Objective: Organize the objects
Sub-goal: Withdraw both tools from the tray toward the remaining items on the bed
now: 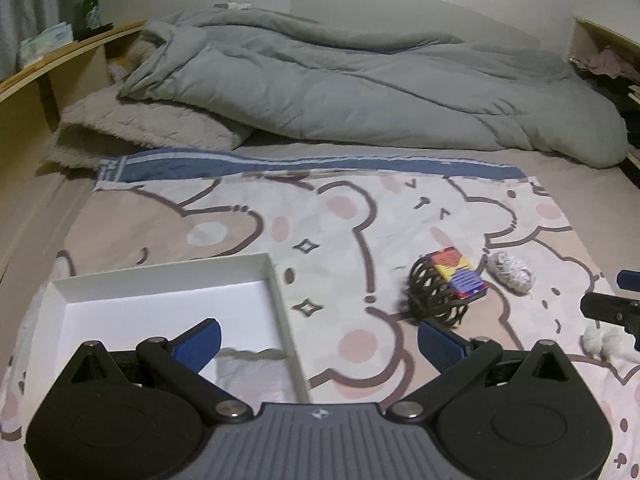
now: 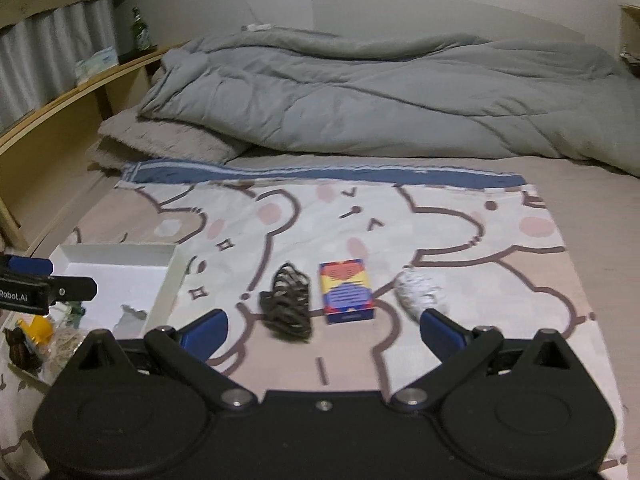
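On the cartoon-bear sheet lie a dark hair claw (image 2: pixel 288 304), a colourful card box (image 2: pixel 346 292) and a white speckled bundle (image 2: pixel 418 292) in a row. My right gripper (image 2: pixel 324 328) is open just short of them, with nothing between its fingers. In the left wrist view the hair claw (image 1: pixel 434 296) touches the card box (image 1: pixel 460 276), and the white bundle (image 1: pixel 512 272) lies beyond them. My left gripper (image 1: pixel 320 336) is open and empty, with its left finger over the white box (image 1: pixel 168 280). The right gripper (image 1: pixel 612 294) shows at the right edge.
The white box (image 2: pixel 120 276) holds a yellow item (image 2: pixel 38 330), rubber bands (image 2: pixel 66 340) and a dark piece (image 2: pixel 20 350). A white fluffy item (image 1: pixel 604 342) lies at the right. A grey duvet (image 1: pixel 360 92) fills the back of the bed. A wooden shelf (image 1: pixel 60 60) with a green bottle (image 1: pixel 90 8) runs along the left.
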A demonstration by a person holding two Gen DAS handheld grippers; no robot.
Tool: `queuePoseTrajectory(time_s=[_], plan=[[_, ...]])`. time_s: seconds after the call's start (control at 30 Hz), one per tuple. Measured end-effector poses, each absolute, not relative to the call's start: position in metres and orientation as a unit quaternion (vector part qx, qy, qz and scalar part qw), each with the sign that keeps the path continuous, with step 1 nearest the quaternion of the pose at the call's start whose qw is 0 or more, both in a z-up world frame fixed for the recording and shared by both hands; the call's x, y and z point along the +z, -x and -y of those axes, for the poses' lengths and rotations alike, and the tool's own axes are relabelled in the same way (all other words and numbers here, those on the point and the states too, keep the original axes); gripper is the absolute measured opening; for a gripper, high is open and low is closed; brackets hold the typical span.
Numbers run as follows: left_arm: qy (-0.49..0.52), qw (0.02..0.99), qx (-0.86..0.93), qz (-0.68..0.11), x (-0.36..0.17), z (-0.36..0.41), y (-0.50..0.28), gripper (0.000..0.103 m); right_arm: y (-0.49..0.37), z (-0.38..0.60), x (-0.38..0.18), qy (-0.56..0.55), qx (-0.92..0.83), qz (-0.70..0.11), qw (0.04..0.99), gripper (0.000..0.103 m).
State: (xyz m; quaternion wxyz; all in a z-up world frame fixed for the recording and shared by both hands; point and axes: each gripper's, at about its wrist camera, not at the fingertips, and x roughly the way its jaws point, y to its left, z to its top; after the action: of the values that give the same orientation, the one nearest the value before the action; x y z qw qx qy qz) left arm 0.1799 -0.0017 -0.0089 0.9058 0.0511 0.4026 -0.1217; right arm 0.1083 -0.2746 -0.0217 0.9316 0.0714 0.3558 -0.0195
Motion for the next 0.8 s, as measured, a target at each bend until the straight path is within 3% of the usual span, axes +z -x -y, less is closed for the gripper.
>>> queuePoseTrajectory(time_s=[0.53,0.8], plan=[[-0.047,0.912,-0.132,-0.386,-0.029,0.039,-0.181,0.103,-0.086,0.358,-0.039,-0.106,-0.104,-0.349,0.925,0.103],[-0.096,0.915,-0.163,-0.355,-0.045,0.054,-0.175,0.103,-0.077,0.408,-0.071,-0.133,-0.165,-0.356,0.910,0.103]])
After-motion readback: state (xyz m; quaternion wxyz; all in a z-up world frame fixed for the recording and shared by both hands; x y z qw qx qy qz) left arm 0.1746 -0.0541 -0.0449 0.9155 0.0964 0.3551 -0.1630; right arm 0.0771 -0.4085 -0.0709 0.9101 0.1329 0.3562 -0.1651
